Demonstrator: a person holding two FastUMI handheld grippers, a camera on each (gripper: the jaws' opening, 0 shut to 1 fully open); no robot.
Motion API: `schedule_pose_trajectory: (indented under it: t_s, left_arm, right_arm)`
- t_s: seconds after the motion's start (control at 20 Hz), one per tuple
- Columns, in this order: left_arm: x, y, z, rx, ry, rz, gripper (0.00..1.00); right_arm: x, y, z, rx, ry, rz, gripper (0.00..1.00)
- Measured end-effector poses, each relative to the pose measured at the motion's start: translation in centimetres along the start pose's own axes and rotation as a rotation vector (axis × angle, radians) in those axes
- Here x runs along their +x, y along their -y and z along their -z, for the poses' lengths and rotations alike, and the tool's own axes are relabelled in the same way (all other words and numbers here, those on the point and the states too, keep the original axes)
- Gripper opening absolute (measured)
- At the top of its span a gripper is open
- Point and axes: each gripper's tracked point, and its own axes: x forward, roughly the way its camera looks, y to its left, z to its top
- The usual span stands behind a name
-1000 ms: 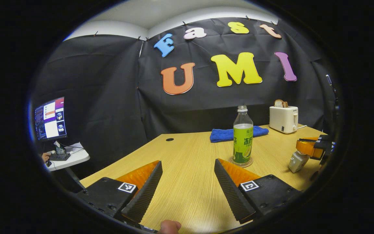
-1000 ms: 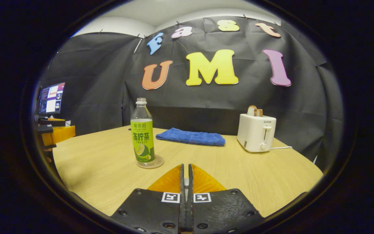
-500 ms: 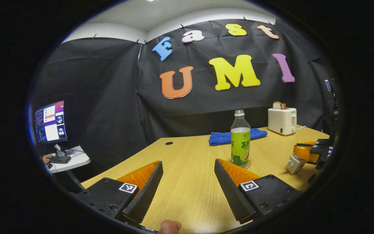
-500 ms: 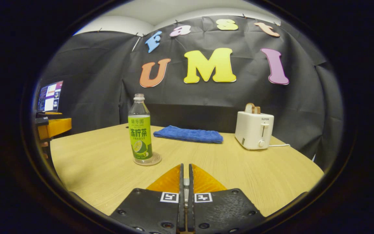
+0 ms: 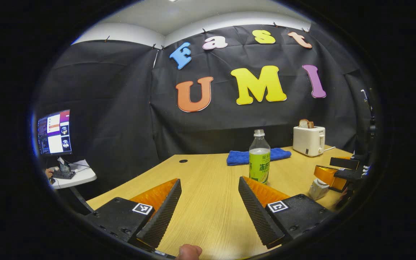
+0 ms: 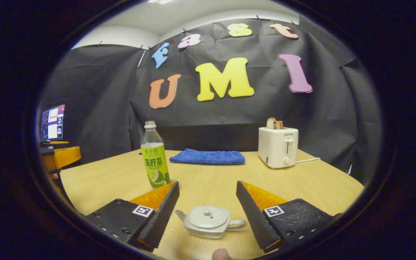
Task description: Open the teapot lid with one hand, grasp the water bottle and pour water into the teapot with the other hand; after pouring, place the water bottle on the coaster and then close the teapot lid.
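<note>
While both hand-held grippers hung over the wooden tabletop [image 6: 320, 180], neither gripped anything. In the right gripper view, the right hand-held gripper [image 6: 208, 213] had its fingers spread wide, and the small grey teapot [image 6: 208, 222] sat on the tabletop between them, touching neither. Its lid [image 6: 208, 217] was on, its spout pointing left and its handle right in that view. The bottle [image 6: 154, 157] with the green label stood upright beyond the left finger; its base was hidden behind that fingertip. Farther back lay a folded blue cloth [image 6: 208, 157], and to its right stood a white toaster [image 6: 277, 146] with bread in its slot.

In the left gripper view, the left hand-held gripper [image 5: 209, 207] was likewise spread wide over bare wood, nothing between its fingers. The bottle [image 5: 259, 159] stood just past its right finger, and the other gripper [image 5: 332, 175] appeared at the right edge. A monitor [image 5: 54, 131] glowed on a side desk at far left.
</note>
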Motion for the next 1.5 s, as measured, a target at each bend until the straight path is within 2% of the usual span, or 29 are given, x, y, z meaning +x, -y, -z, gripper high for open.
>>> schedule_pose_trajectory:
  t_s: [0.05,0.45,0.6,0.7,0.85,0.9,0.95,1.1,1.25,1.5]
  left_arm:
    - [0.0,0.3,-0.5,-0.006,0.004,0.007,0.99]
    - [-2.3,5.3,-6.2,-0.029,0.103,0.115,0.99]
    - [-4.0,6.4,-7.6,-0.028,0.126,0.138,0.99]
    - [-5.1,6.9,-8.2,-0.028,0.140,0.139,0.99]
    - [-6.6,7.6,-8.1,-0.012,0.140,0.152,0.99]
    - [-7.2,7.6,-8.1,-0.004,0.142,0.150,0.99]
    - [-7.7,7.6,-8.0,0.001,0.145,0.146,0.99]
    - [-9.1,8.3,-7.9,-0.008,0.147,0.158,0.99]
    - [-9.9,8.2,-7.9,-0.004,0.168,0.147,0.99]
    - [-10.0,8.6,-7.1,-0.029,0.133,0.147,0.99]
  right_arm:
    - [-0.5,0.3,-0.6,0.009,0.007,0.016,0.98]
    - [-7.1,2.0,-7.7,-0.039,0.132,0.092,0.96]
    - [-10.2,2.1,-9.7,-0.060,0.171,0.108,0.93]
    - [-12.0,2.2,-10.6,-0.071,0.191,0.120,0.96]
    - [-14.1,1.9,-10.8,-0.067,0.206,0.128,0.96]
    - [-14.8,1.8,-10.7,-0.063,0.203,0.128,0.92]
    - [-15.5,1.7,-10.7,-0.064,0.206,0.127,0.95]
    - [-17.3,1.3,-11.1,-0.075,0.228,0.136,0.95]
    - [-18.1,1.0,-10.7,-0.070,0.235,0.131,0.95]
    - [-18.4,0.3,-9.9,-0.053,0.216,0.109,0.95]
